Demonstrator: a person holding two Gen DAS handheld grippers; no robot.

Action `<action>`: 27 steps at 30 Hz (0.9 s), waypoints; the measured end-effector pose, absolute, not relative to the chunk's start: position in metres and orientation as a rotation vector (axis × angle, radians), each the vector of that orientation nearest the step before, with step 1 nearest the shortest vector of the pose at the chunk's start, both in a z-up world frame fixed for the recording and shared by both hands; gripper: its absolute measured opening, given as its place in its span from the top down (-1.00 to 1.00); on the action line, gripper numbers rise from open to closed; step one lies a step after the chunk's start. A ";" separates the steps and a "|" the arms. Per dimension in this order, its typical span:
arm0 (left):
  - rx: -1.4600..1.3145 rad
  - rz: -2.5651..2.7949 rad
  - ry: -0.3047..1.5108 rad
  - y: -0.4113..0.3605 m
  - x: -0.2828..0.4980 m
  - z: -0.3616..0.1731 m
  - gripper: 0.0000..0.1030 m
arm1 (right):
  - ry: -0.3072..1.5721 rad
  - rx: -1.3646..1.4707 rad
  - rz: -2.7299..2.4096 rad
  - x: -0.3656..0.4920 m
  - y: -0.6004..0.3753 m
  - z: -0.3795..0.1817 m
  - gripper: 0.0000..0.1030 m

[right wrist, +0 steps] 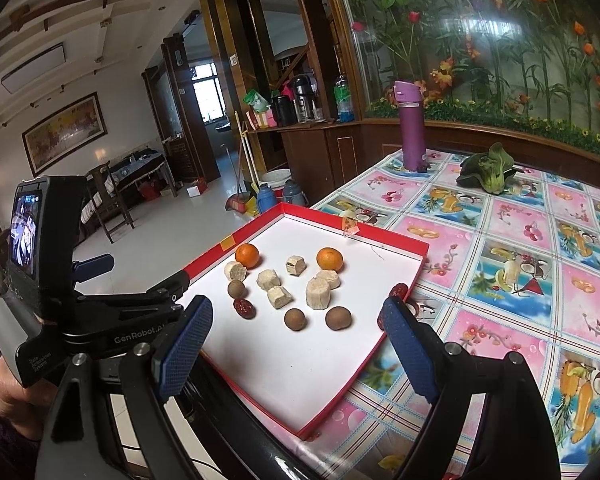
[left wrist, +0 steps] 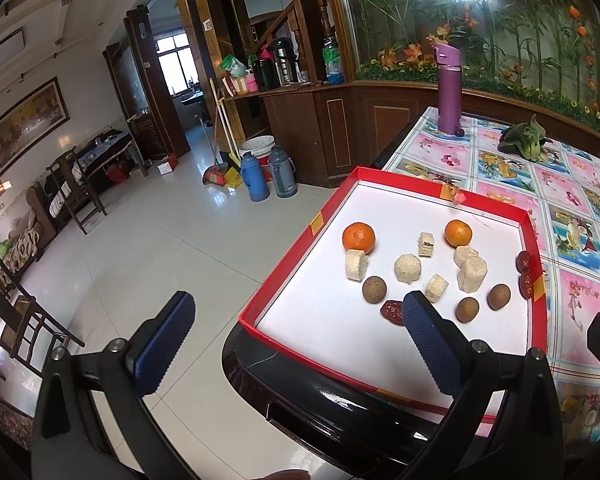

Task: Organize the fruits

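Both grippers, left gripper (left wrist: 296, 346) and right gripper (right wrist: 296, 350), are hovering empty, jaws apart, before the red tray (right wrist: 396, 278) overhanging the surface's edge. Oranges (right wrist: 247, 255), being round, are likely rolling if nudged.

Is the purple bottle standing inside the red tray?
No, the purple bottle stands on the tablecloth beyond the red tray.

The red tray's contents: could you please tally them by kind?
Oranges: 2
Beige chunks: 6
Brown round fruits: 3
Red dates: 3
Total: 14
All lie in the tray.
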State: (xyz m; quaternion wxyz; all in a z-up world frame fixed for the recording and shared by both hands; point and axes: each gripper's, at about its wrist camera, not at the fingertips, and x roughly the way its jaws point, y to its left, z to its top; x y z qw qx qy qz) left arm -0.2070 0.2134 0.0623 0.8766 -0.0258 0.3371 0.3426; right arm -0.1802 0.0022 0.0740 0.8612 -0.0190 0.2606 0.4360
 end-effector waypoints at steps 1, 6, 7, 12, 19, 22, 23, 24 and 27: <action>-0.051 0.713 0.704 0.213 -0.207 0.062 -1.00 | 0.547 -0.038 0.915 -0.180 0.002 0.074 -0.68; -0.047 0.709 0.704 0.211 -0.207 0.061 -1.00 | 0.552 -0.031 0.912 -0.180 0.001 0.074 -0.68; -0.045 0.711 0.703 0.211 -0.207 0.060 -1.00 | 0.554 -0.030 0.912 -0.180 0.001 0.073 -0.68; -0.044 0.711 0.704 0.210 -0.207 0.061 -1.00 | 0.557 -0.030 0.914 -0.179 0.001 0.073 -0.68; -0.045 0.710 0.706 0.210 -0.206 0.061 -1.00 | 0.556 -0.033 0.917 -0.181 0.001 0.071 -0.68; -0.044 0.710 0.705 0.210 -0.206 0.061 -1.00 | 0.555 -0.032 0.916 -0.181 0.001 0.071 -0.68; -0.044 0.709 0.705 0.209 -0.207 0.061 -1.00 | 0.554 -0.032 0.914 -0.181 0.001 0.070 -0.68; -0.044 0.710 0.705 0.209 -0.206 0.061 -1.00 | 0.556 -0.032 0.914 -0.182 0.002 0.069 -0.68; -0.045 0.710 0.706 0.209 -0.206 0.061 -1.00 | 0.561 -0.026 0.915 -0.182 0.002 0.068 -0.68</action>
